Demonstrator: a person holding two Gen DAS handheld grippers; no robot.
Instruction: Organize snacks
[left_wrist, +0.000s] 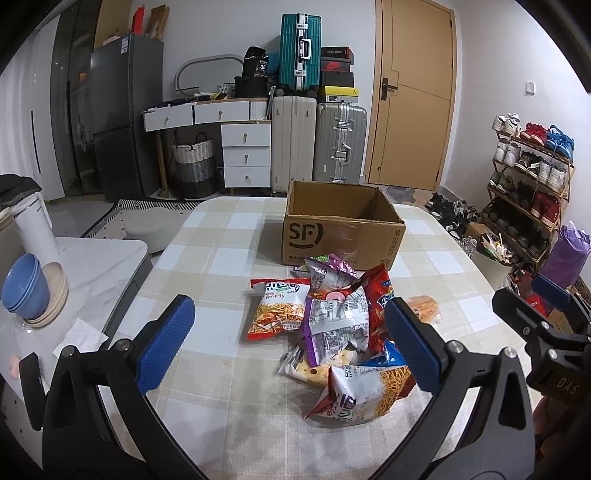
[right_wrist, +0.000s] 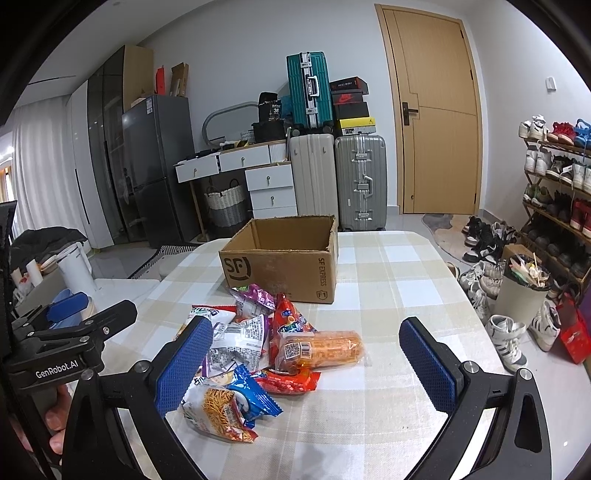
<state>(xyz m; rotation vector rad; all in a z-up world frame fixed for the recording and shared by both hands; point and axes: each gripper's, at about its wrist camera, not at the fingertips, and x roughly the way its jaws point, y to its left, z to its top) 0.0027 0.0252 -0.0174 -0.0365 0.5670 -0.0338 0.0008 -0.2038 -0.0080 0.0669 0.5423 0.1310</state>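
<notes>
Hovering over snacks (left_wrist: 332, 325), both claws gape wide, empty.
Left claw (left_wrist: 288, 343) and right claw (right_wrist: 314, 365) hang near the box (left_wrist: 340, 229).

bare checked tablecloth (right_wrist: 399, 280) lies open right of the snack pile (right_wrist: 258, 343) and left of it in the left wrist view, while the open-topped cardboard box (right_wrist: 284, 266) stands just behind the pile, blocking the far side

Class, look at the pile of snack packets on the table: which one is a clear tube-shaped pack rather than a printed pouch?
The orange biscuit roll, lying on its side at the pile's right edge; every other packet is a crinkled, opaque printed bag.
</notes>
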